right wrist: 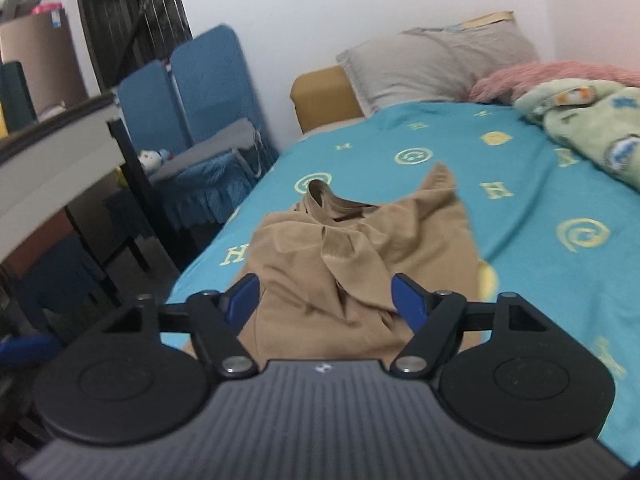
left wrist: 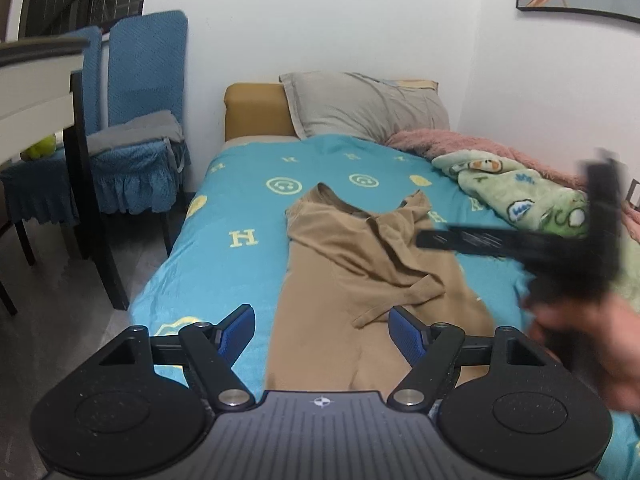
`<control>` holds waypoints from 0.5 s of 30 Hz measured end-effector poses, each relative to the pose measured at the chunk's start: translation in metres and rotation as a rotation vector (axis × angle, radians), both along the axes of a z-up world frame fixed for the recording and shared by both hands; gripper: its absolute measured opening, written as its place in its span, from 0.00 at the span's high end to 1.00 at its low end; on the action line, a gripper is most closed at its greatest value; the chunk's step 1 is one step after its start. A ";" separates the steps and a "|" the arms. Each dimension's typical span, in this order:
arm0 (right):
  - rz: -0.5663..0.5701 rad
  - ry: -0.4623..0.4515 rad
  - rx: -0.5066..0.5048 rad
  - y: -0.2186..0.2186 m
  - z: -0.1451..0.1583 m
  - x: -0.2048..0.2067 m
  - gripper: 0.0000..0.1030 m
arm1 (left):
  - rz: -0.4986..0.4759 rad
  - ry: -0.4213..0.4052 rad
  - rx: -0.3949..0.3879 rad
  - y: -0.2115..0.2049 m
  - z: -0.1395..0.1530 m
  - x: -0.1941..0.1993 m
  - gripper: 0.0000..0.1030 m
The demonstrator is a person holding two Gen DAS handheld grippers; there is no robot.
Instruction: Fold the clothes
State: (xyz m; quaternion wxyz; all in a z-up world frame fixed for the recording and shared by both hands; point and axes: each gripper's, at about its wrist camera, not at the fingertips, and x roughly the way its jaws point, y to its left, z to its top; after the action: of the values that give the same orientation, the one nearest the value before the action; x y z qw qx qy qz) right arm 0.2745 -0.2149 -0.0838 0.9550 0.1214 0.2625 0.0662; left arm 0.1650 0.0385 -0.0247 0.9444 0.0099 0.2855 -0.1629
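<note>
Tan garment (left wrist: 360, 280) lies crumpled on the bed's turquoise sheet (left wrist: 224, 216), roughly mid-bed, collar end toward the headboard; soft matte knit, body flat-ish w/ a sleeve flopped across it, cuff end near the L gripper. Sheet is terry-looking w/ yellow smiley + "H" prints. L gripper (left wrist: 322, 334) hovers over the near end of the garment, jaws spread wide, nothing between the blue ribbed pads (left wrist: 236, 336); black linkage arms, round black housings, grooved grey body. R gripper (right wrist: 324, 300) also wide open, blue pads either side of the bunched fabric (right wrist: 352, 248), can't tell if they touch it. In left wrist view the R gripper (left wrist: 520, 244) shows as a motion-blurred black shape over the garment's right side, held by a blurred hand (left wrist: 592, 360). Grey pillow (left wrist: 368, 104) against mustard padded headboard (left wrist: 256, 112); fuzzy pink blanket (left wrist: 460, 144) and green fleece cartoon blanket (left wrist: 520, 196) on the wall side. Blue quilted-cover chairs (left wrist: 148, 80) w/ ruffled skirts beside the bed, grey cloth on one seat.
</note>
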 end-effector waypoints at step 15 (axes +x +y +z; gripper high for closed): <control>-0.230 0.051 0.017 -0.010 -0.029 0.100 0.96 | 0.039 0.100 -0.170 0.061 -0.033 0.057 0.30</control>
State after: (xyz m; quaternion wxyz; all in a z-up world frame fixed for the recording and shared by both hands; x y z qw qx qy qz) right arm 0.3742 -0.2251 -0.1133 0.9482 0.1606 0.2704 -0.0445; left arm 0.2225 0.0992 -0.0577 0.9294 -0.0841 0.3173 -0.1685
